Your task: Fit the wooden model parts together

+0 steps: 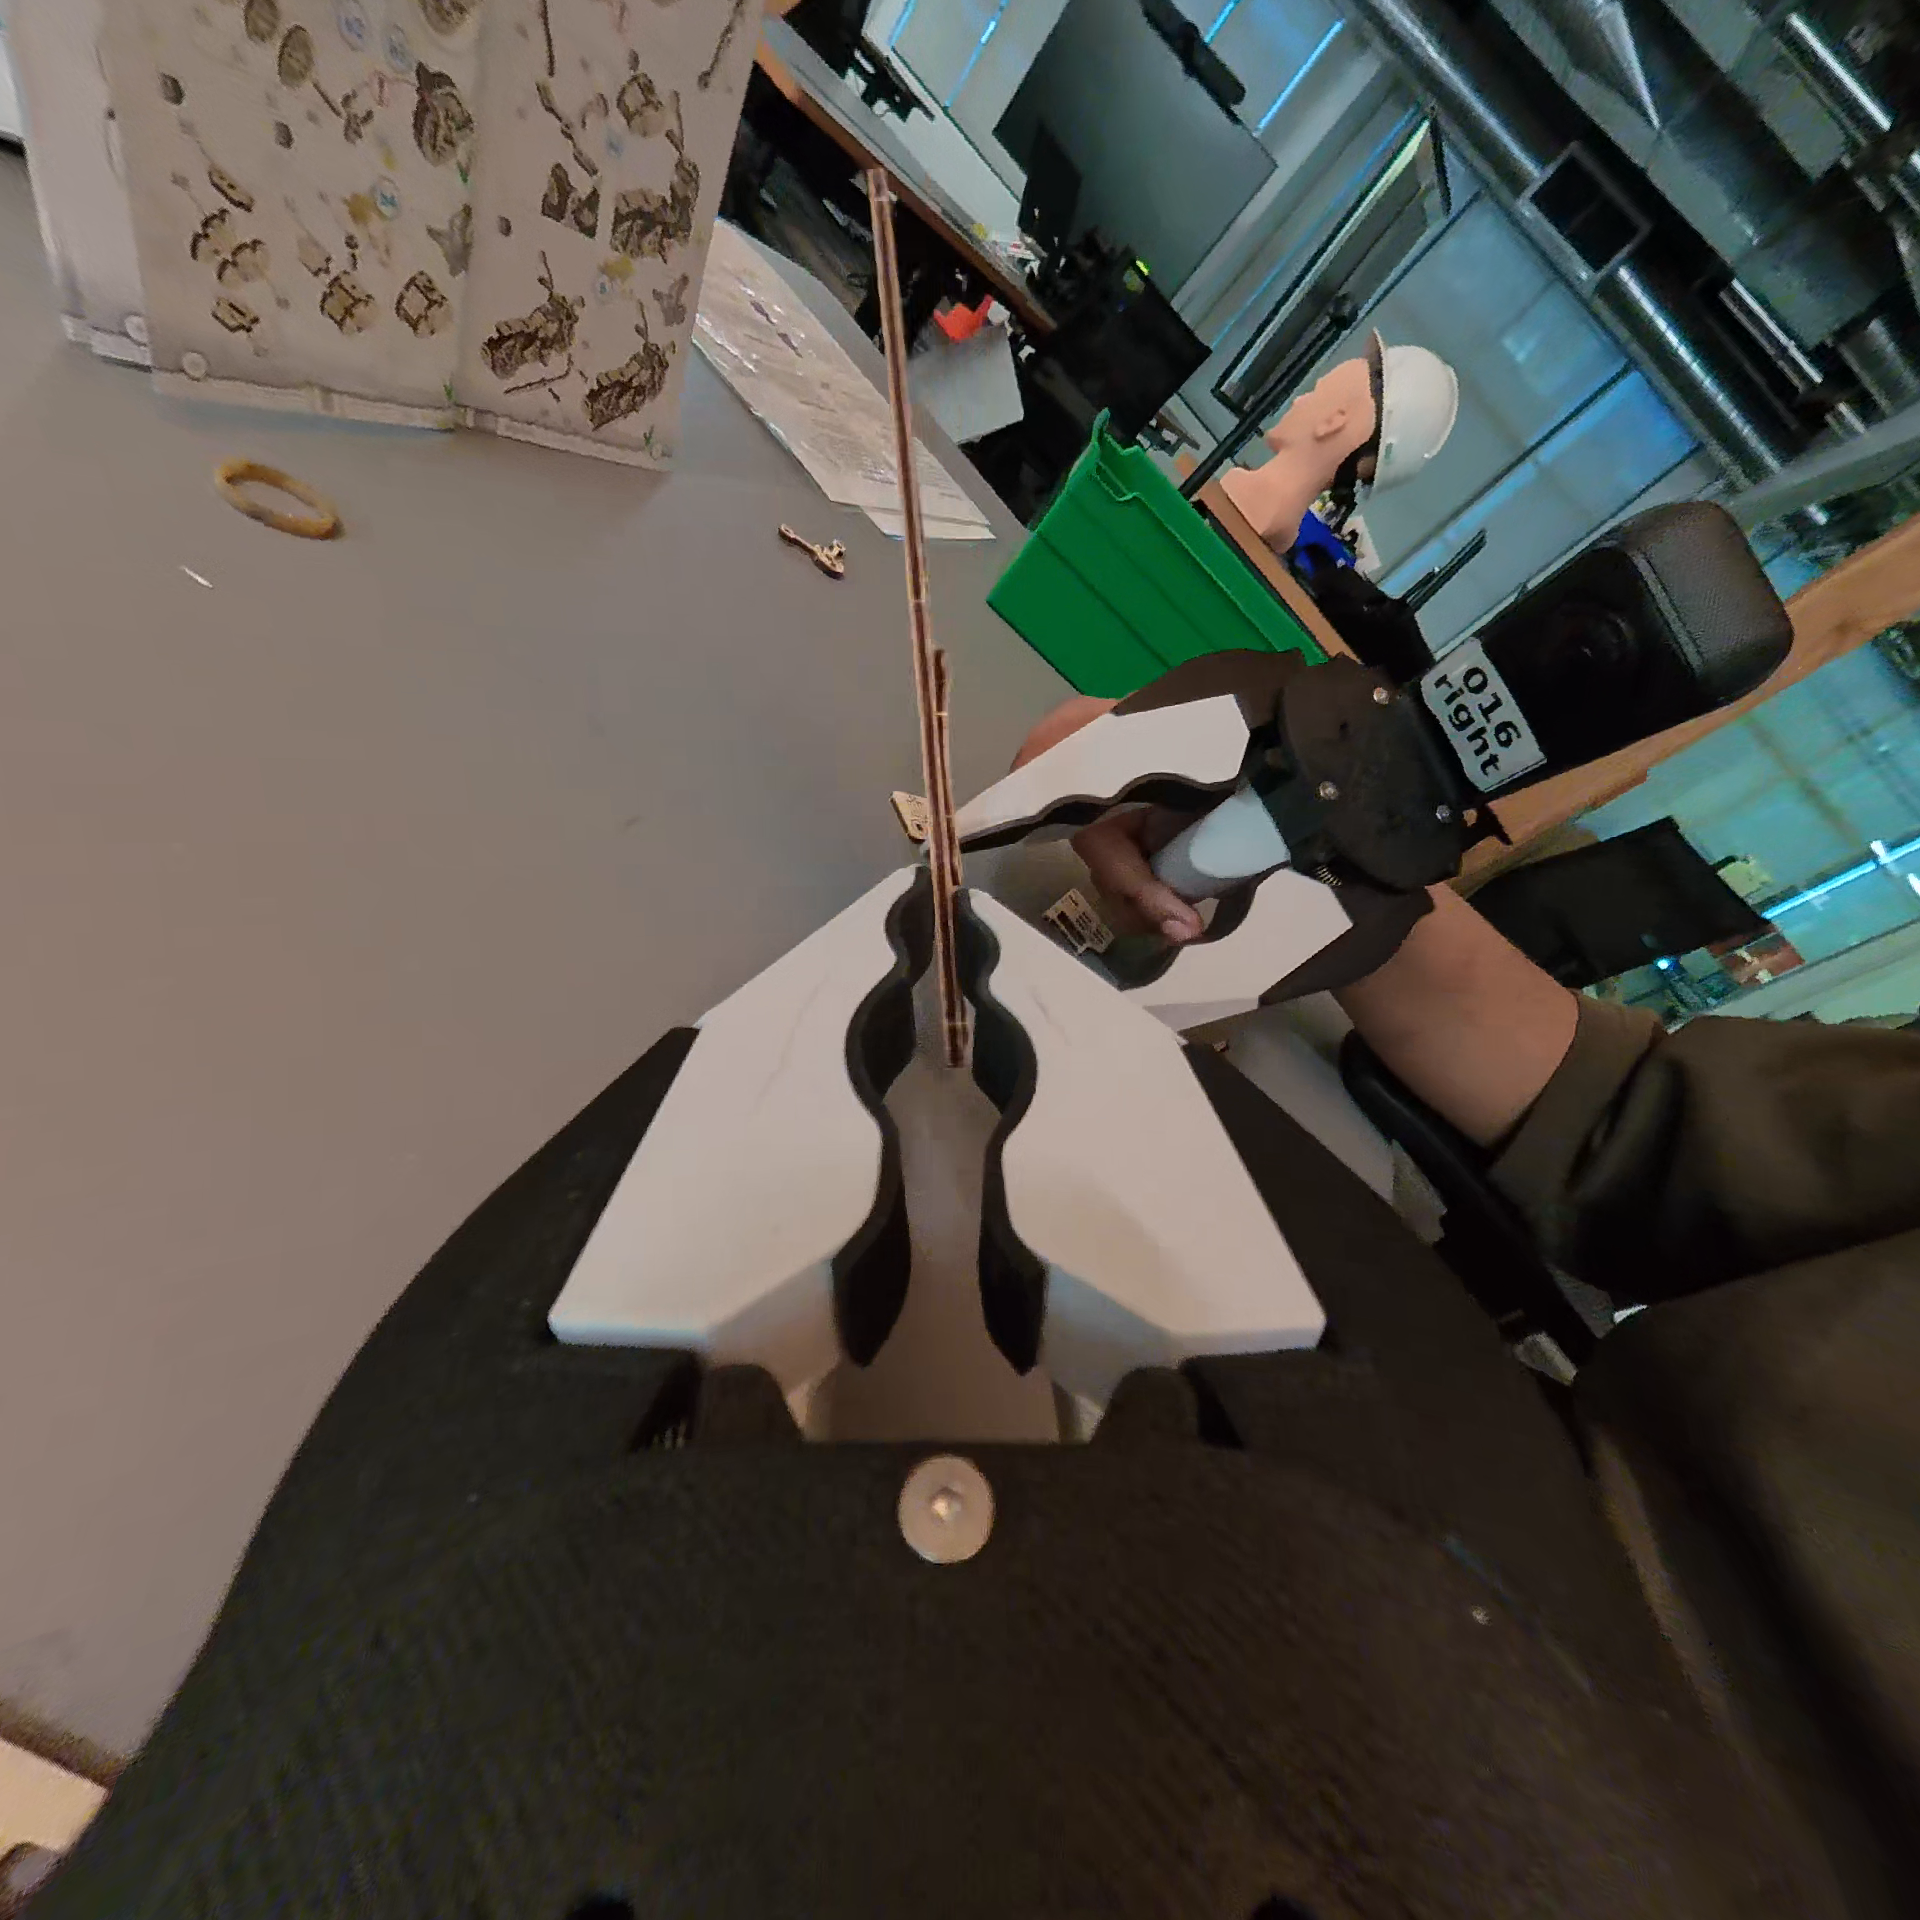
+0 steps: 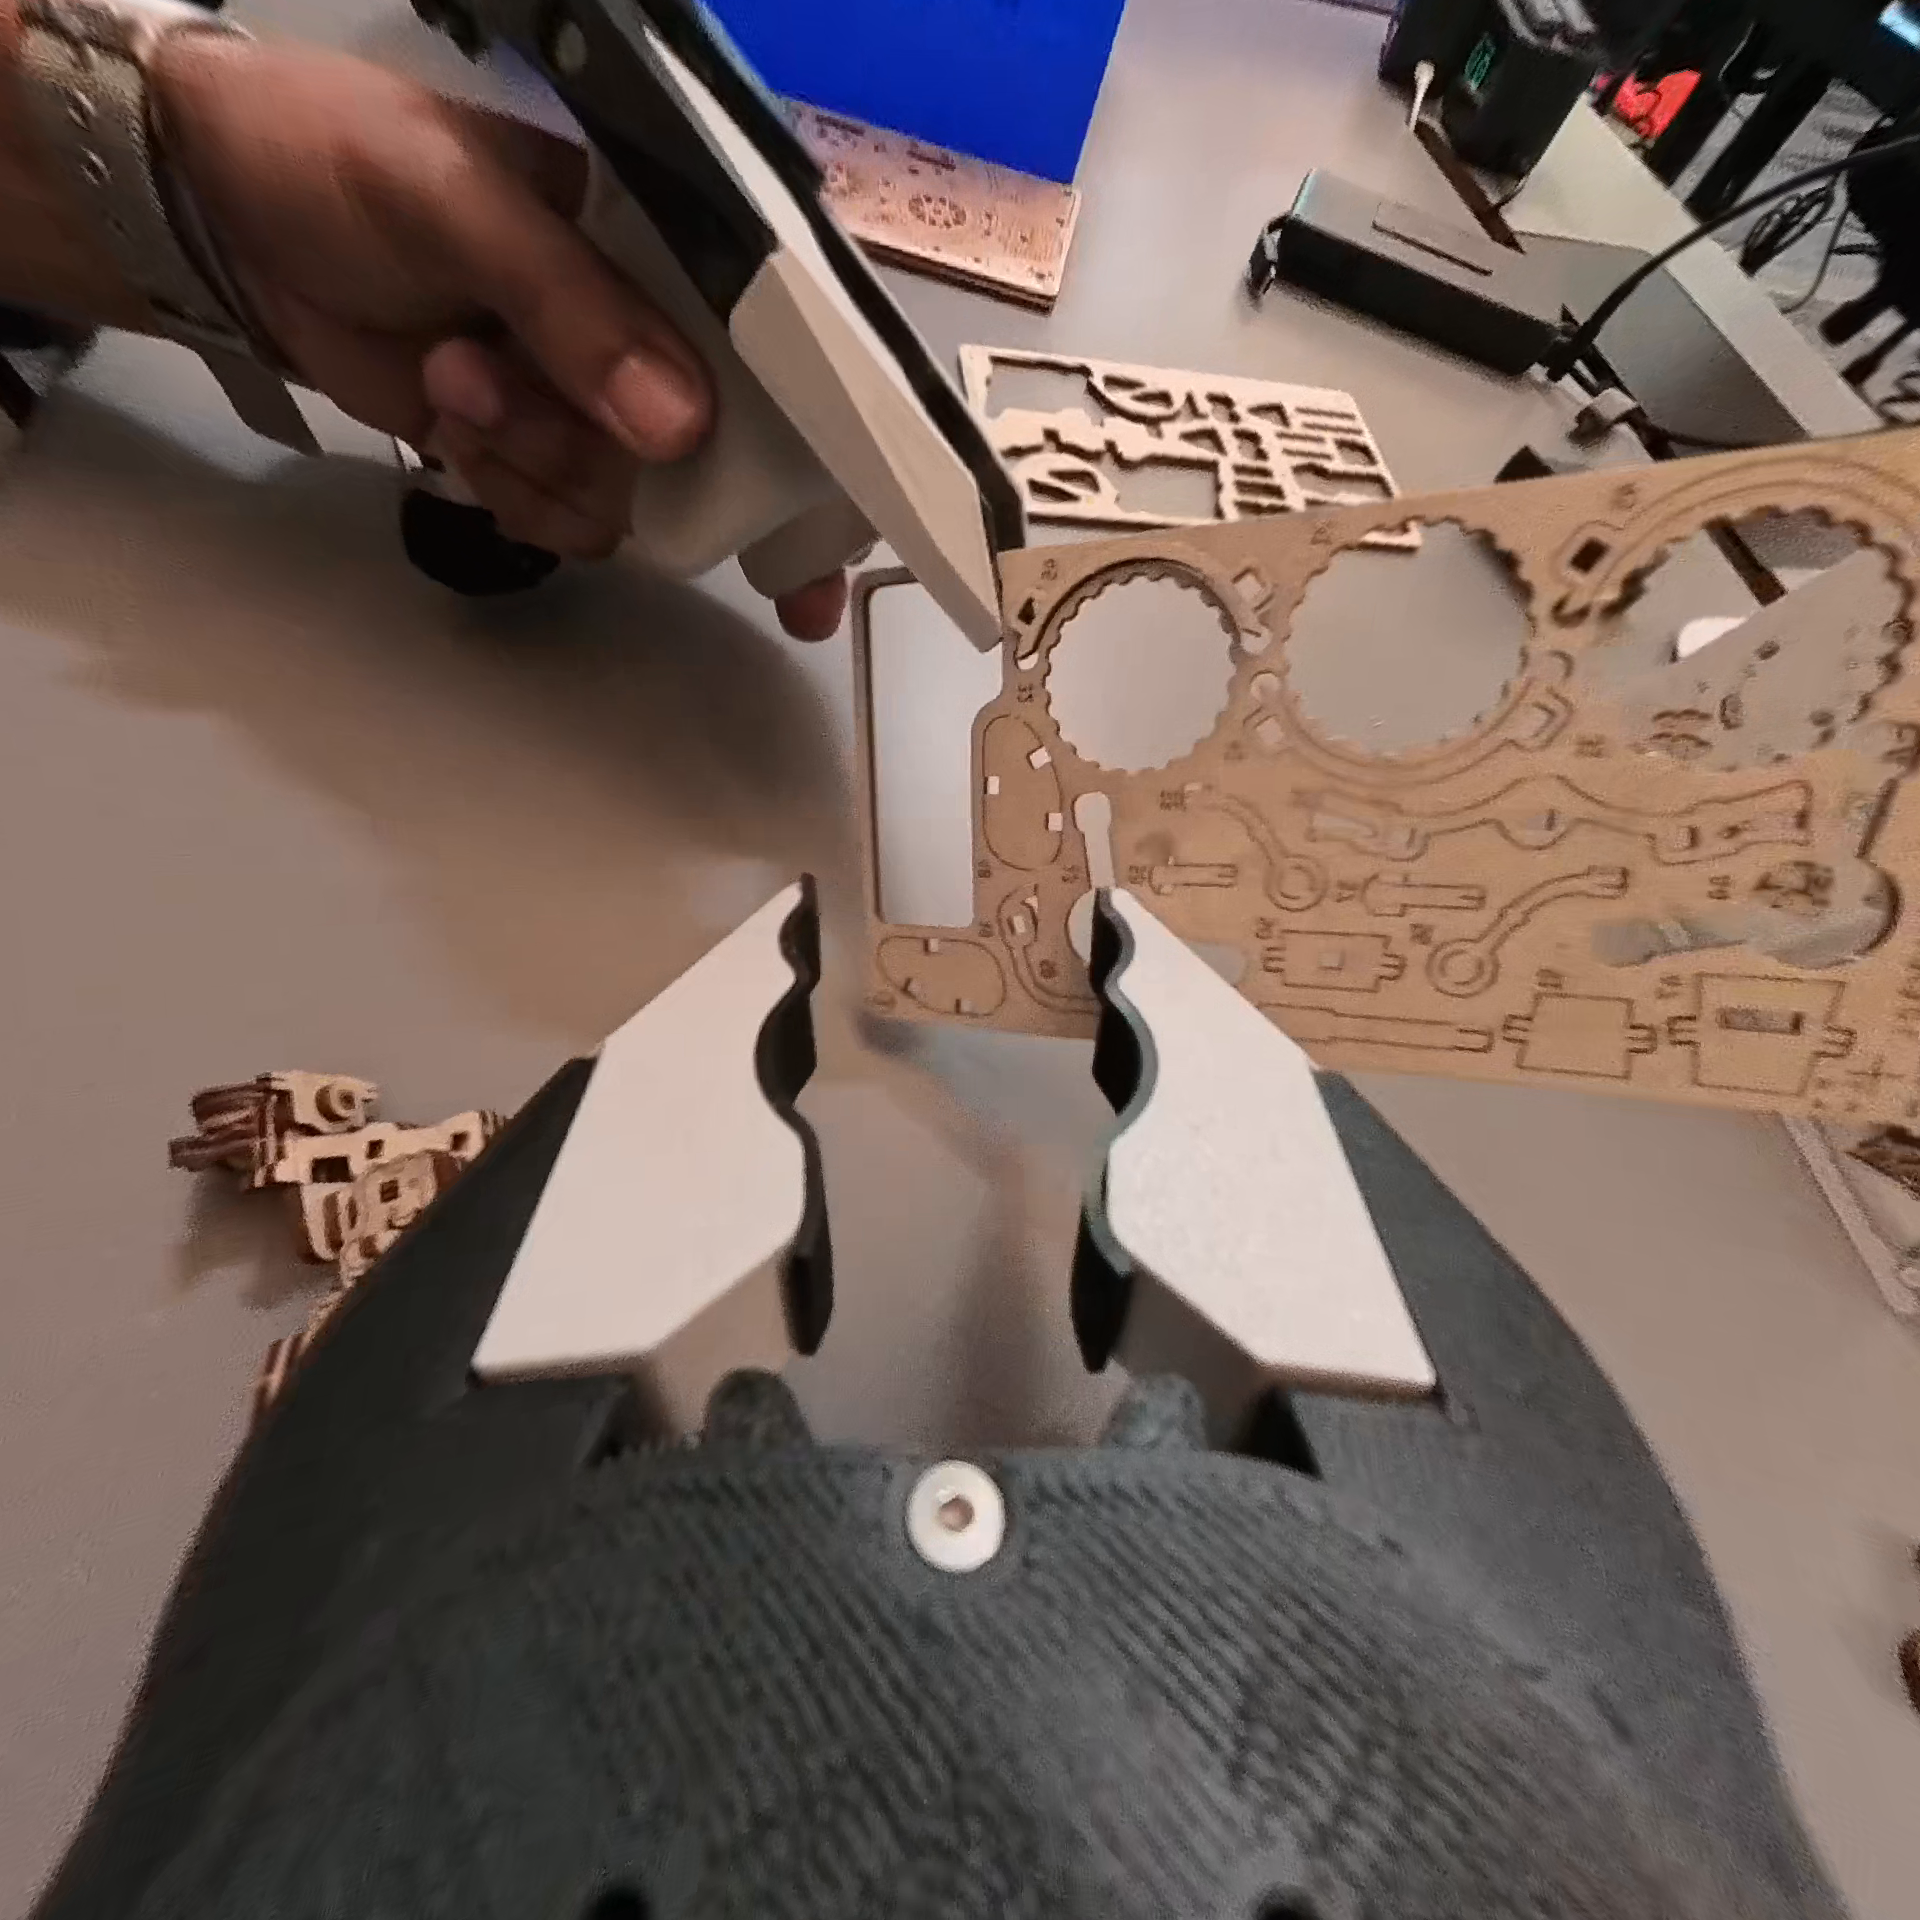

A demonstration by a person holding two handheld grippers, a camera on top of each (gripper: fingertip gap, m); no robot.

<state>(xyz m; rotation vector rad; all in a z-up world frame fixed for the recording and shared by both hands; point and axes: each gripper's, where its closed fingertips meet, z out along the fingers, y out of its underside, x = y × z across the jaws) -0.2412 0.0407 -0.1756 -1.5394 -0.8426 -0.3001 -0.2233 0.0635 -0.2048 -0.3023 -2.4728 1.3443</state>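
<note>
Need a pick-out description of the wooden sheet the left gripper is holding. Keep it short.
Start at the grey table. Above it, the left gripper clamps the corner of a thin laser-cut wooden sheet held up in the air. Unlike the emptier sheet lying flat behind it, this one has two large toothed round holes.

Left gripper: white fingers with black wavy pads pressed nearly together, clamping at the tips. Right gripper: fingers spread wide, nothing between them. A bare hand with a dark sleeve grips the right handle.
</note>
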